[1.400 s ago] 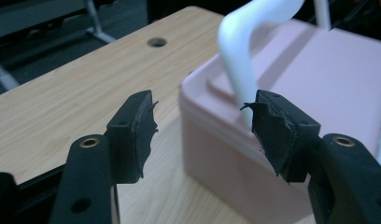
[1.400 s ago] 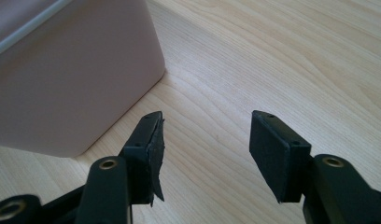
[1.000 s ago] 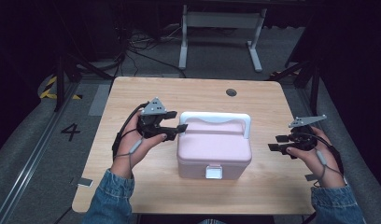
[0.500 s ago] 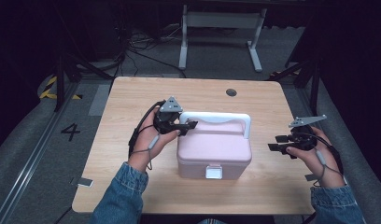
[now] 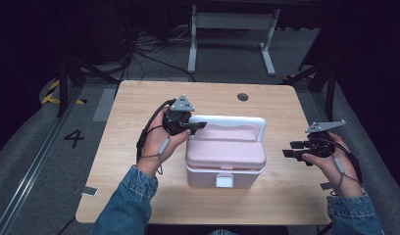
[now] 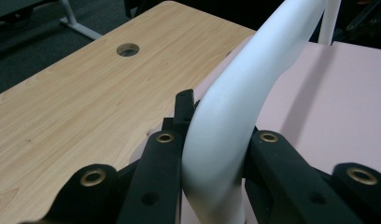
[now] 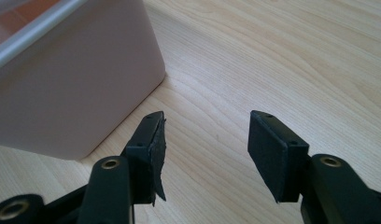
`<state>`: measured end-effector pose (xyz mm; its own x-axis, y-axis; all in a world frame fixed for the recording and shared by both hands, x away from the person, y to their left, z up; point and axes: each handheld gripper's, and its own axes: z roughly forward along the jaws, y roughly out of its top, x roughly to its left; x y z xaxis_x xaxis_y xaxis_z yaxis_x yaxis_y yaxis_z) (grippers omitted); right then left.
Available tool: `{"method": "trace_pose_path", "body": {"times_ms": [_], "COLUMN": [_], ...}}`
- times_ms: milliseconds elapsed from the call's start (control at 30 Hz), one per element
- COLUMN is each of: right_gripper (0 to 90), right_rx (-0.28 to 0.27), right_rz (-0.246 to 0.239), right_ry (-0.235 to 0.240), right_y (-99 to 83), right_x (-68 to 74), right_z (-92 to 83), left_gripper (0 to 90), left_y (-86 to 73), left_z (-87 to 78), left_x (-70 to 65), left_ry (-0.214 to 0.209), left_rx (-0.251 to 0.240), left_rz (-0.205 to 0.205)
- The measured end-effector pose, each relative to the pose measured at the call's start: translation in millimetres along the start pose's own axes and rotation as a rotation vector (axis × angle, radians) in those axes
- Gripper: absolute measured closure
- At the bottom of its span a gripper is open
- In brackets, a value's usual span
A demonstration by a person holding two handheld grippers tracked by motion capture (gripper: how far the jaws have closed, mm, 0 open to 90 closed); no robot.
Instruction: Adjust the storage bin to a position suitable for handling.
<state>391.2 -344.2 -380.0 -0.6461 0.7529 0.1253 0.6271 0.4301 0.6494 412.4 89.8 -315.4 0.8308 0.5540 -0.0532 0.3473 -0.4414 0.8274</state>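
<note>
Pink lidded box [image 5: 225, 159] sits mid-bench, a bit toward the person's edge, front latch [image 5: 224, 180] facing them, lid down. Its white handle [image 5: 227, 121] lies folded back along the far side of the lid. Left claw [image 5: 197, 126] is clamped on that handle at its left corner: in the left gripper view the white bar [image 6: 230, 121] runs up btwn the two black jaws w/ both pressing its sides, no gap showing. Grip at the corner prob. chosen bc that's where the bar bends toward its pivot, so it can be swung up w/o the claw scraping the lid; looks like the handle is about to be raised or the box steadied by it. Right claw [image 5: 287, 149] hovers off the box's right side, near but apart, jaws wide w/ nothing btwn them; the right gripper view has its pads [image 7: 268, 151] spread over bare wood [image 7: 282, 60] w/ the box's lower corner [image 7: 151, 79] just left of them. Likely waiting to brace the wall or go for the latch. Room: bench [image 5: 139, 103] is bare behind and left of the box, only a cable hole [image 5: 242, 97] near the far edge, so the handle has free swing. Right side is tighter, the right hand [image 5: 335, 164] sits close to the bench's right edge. Front strip btwn box and near edge is narrow.
</note>
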Motion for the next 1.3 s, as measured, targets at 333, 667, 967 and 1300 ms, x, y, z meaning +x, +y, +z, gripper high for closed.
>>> {"method": "trace_pose_path", "body": {"times_ms": [333, 667, 967, 1300], "right_gripper": [48.8, 59.6, 77.4, 89.7], "right_rx": [-0.044, -0.147, -0.255, -0.262], "right_rz": [0.008, -0.014, -0.083, -0.189], "right_ry": [-0.007, 0.059, 0.168, 0.319], "right_y": [0.1, 6.3, 19.4, 35.0], "right_x": [-2.7, 6.9, 38.3, 72.8], "right_z": [-10.4, -25.9, -40.2, -19.9], "left_gripper": [79.7, 77.5, 77.4, 77.4], "left_y": [15.9, 26.6, 26.6, 26.6], "left_z": [-2.6, 0.5, 1.0, 1.6], "left_x": [11.6, 23.8, 24.7, 25.6], "left_ry": [-0.008, 0.011, 0.003, -0.007], "left_rx": [0.001, -0.001, -0.003, 0.001], "left_rz": [-0.019, -0.04, -0.048, -0.065]}}
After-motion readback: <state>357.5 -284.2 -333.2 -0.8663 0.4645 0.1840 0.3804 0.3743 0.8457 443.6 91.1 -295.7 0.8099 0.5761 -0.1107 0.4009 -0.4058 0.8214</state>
